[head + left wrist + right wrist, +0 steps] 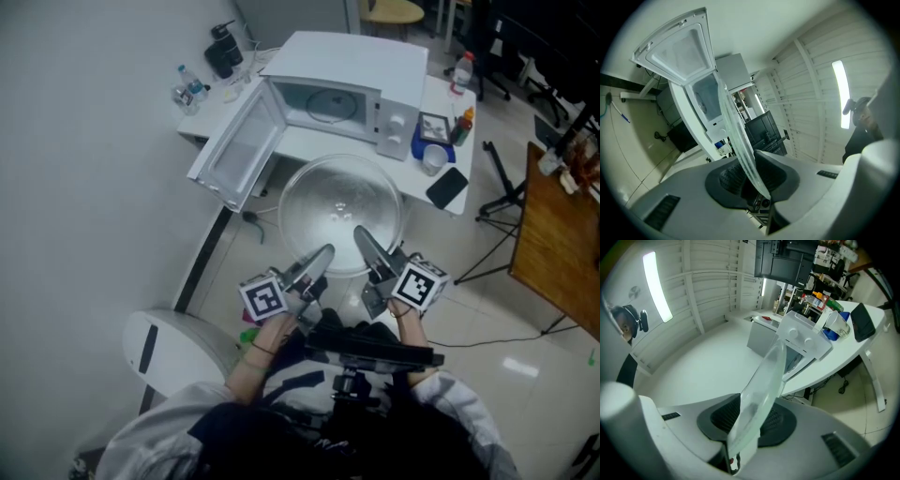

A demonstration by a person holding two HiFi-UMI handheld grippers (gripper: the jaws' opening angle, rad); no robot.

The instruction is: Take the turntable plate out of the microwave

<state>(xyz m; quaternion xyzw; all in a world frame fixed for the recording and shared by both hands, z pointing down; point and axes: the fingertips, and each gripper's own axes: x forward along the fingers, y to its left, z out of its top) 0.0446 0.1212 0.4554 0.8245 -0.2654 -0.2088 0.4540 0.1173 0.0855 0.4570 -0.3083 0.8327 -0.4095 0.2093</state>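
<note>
The clear glass turntable plate hangs in the air in front of the white microwave, held level by its near rim. My left gripper is shut on that rim at the left, my right gripper at the right. Seen edge-on, the turntable plate runs between the left gripper's dark pads. In the right gripper view the turntable plate is likewise pinched between ribbed pads. The microwave door stands wide open to the left, and the cavity looks empty.
The microwave stands on a white desk with bottles, a black jug, a blue cup and a dark phone. A wooden table is at the right, a white bin at the lower left.
</note>
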